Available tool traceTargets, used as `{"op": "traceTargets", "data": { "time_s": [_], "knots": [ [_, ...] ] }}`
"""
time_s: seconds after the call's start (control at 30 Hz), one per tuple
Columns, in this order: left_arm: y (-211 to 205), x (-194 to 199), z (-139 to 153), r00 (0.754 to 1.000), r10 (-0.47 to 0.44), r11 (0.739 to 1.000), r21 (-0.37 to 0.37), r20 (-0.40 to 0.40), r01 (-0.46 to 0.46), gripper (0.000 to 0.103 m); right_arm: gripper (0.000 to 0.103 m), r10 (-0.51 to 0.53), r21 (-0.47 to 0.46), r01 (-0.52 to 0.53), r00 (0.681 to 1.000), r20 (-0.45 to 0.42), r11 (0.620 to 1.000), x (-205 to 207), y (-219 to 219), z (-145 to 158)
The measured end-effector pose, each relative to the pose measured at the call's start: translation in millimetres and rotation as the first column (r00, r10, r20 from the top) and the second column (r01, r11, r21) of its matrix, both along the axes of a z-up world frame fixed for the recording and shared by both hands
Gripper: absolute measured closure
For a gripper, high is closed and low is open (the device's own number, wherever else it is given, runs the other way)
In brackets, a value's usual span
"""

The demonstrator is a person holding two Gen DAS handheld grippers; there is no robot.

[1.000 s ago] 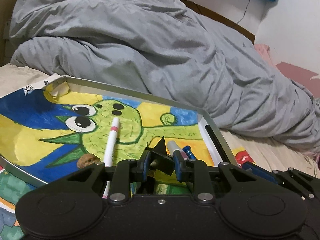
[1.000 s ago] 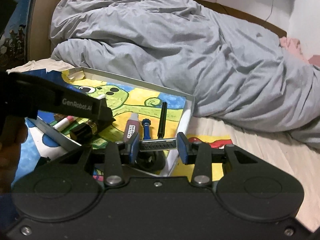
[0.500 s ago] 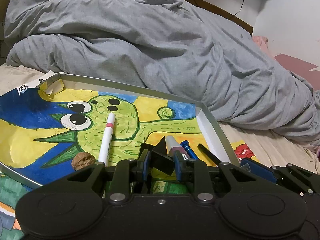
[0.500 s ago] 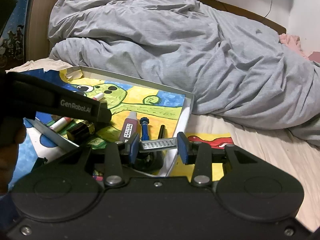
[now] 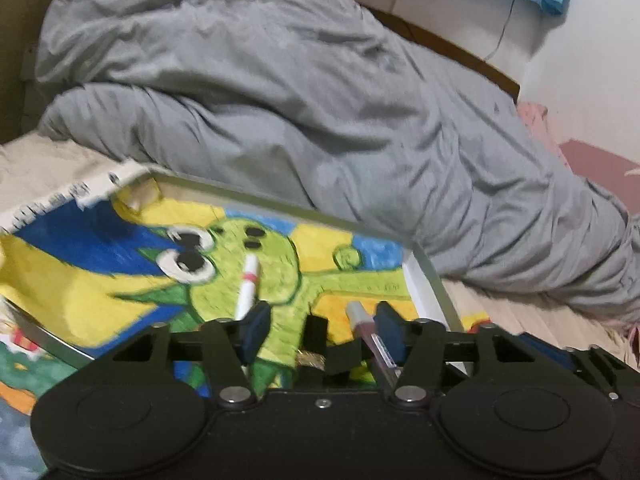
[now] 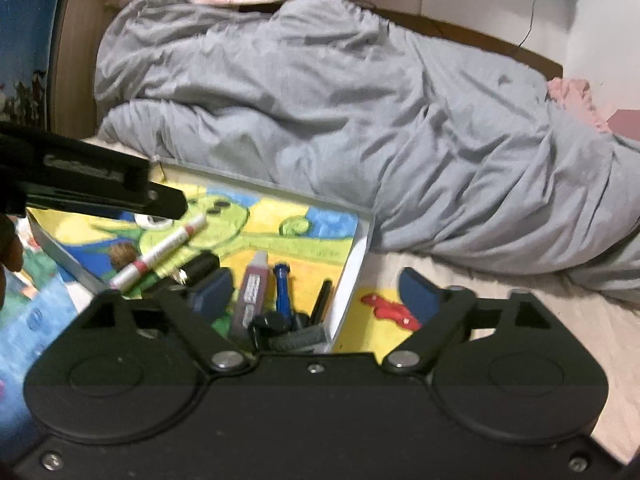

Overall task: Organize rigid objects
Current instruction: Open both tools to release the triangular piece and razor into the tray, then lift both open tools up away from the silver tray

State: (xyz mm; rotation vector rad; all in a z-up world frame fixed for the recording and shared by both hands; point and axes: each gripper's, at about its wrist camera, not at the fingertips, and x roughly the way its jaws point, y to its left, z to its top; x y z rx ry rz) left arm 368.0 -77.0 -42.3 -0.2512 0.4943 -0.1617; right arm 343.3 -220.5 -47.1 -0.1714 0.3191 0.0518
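We see both grippers, left [image 5: 320, 330] and right [image 6: 316, 292], just spread, pinching nothing, above the tray [image 6: 352, 264] holding razor [image 6: 298, 338] and marker [image 6: 160, 252].

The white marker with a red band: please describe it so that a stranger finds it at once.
In front of the grey duvet lies a shallow tray lined with a green cartoon drawing. On the creature's face lies the white marker, slanted, the only white pen.
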Motion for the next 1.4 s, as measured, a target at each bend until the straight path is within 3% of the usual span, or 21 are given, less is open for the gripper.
{"op": "traceTargets", "data": {
  "time_s": [0.07, 0.2, 0.33, 0.5, 0.77, 0.93, 1.07, 1.4],
  "knots": [
    [6.6, -8.7, 11.1, 0.999, 0.018, 1.000, 0.007, 0.027, -0.018, 0.029, 0.001, 0.007, 0.022, -0.007, 1.000, 0.017, 1.000, -8.2, -0.5, 10.0],
    [22.5, -33.8, 36.9, 0.993, 0.065, 0.998, 0.005, 0.096, -0.065, 0.009, 0.001, 0.008, 0.052, -0.011, 0.999, 0.042, 0.999, -28.8, -0.3, 29.9],
    [39.4, -65.6, 58.5, 0.983, 0.116, 0.993, -0.016, 0.144, -0.115, 0.001, 0.001, 0.020, 0.111, -0.027, 0.998, 0.066, 0.993, -54.1, -3.1, 48.4],
    [56.5, -108.1, 74.9, 0.970, 0.162, 0.987, -0.025, 0.181, -0.160, 0.001, 0.001, 0.008, 0.172, -0.032, 0.990, 0.141, 0.985, -92.9, -6.5, 64.4],
    [72.6, -179.0, 80.4, 0.947, 0.224, 0.973, 0.010, 0.229, -0.232, 0.001, 0.000, -0.018, 0.217, -0.029, 0.978, 0.210, 0.976, -170.5, -5.2, 57.2],
    [73.3, -219.1, 70.5, 0.941, 0.253, 0.962, 0.044, 0.222, -0.269, 0.001, 0.000, -0.011, 0.217, -0.027, 0.985, 0.174, 0.976, -203.0, -0.5, 50.9],
    [67.3, -245.8, 64.0, 0.952, 0.222, 0.971, 0.047, 0.209, -0.236, 0.001, 0.000, -0.024, 0.274, -0.004, 0.995, 0.098, 0.962, -225.7, -2.1, 45.0],
    [59.5, -281.5, 48.9, 0.955, 0.221, 0.972, 0.029, 0.198, -0.231, 0.001, 0.000, -0.112, 0.284, 0.099, 0.993, 0.027, 0.954, -268.2, -0.4, 29.0]
  ]
}}
